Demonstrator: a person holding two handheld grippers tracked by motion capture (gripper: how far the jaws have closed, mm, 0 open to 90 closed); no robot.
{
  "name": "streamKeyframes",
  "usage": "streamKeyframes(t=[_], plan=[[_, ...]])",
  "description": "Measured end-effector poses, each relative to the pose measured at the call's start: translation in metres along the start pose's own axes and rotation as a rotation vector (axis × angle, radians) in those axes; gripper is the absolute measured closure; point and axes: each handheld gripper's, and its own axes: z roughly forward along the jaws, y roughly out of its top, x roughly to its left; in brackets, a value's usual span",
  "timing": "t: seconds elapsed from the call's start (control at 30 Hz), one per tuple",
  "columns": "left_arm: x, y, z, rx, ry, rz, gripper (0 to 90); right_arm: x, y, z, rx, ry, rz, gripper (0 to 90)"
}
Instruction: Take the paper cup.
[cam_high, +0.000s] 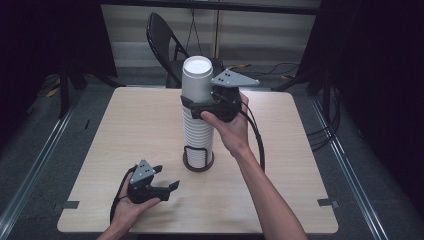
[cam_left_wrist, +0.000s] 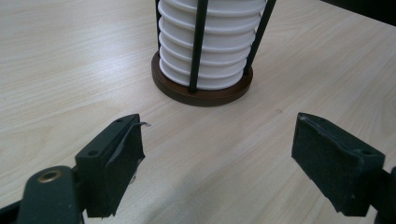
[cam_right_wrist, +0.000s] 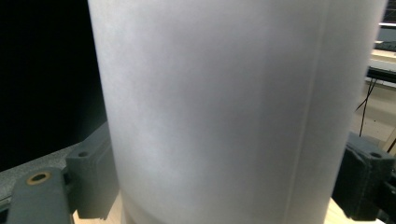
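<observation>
The left gripper (cam_high: 167, 182) lies low in the left hand (cam_high: 131, 204) with jaws wide apart, while the right gripper (cam_high: 196, 102), held high in the right hand (cam_high: 231, 127), has its jaws closed around a cup (cam_high: 196, 77).

The high view looks down over the worktop (cam_high: 125, 125); the left gripper view sits low, sharing the cup stack (cam_high: 197, 132) (cam_left_wrist: 208, 42); the right presses close against it.

One cup stack (cam_high: 197, 125), two hand-held grippers (cam_high: 152, 186)
</observation>
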Motion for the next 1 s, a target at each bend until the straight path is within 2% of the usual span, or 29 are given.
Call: streamKeyframes(t=[0.2, 0.4, 1.0], plan=[[0.000, 0.000, 0.000, 0.000, 0.000, -0.003, 16.4, 0.000, 0.001, 0.000, 0.006, 0.001, -0.003, 12.2], [0.001, 0.000, 0.000, 0.001, 0.002, -0.001, 16.4, 0.000, 0.006, -0.002, -0.024, 0.002, 0.000, 12.8], [0.002, 0.000, 0.001, 0.007, 0.003, 0.006, 16.4, -0.002, 0.020, -0.005, -0.063, 0.007, 0.026, 13.6]])
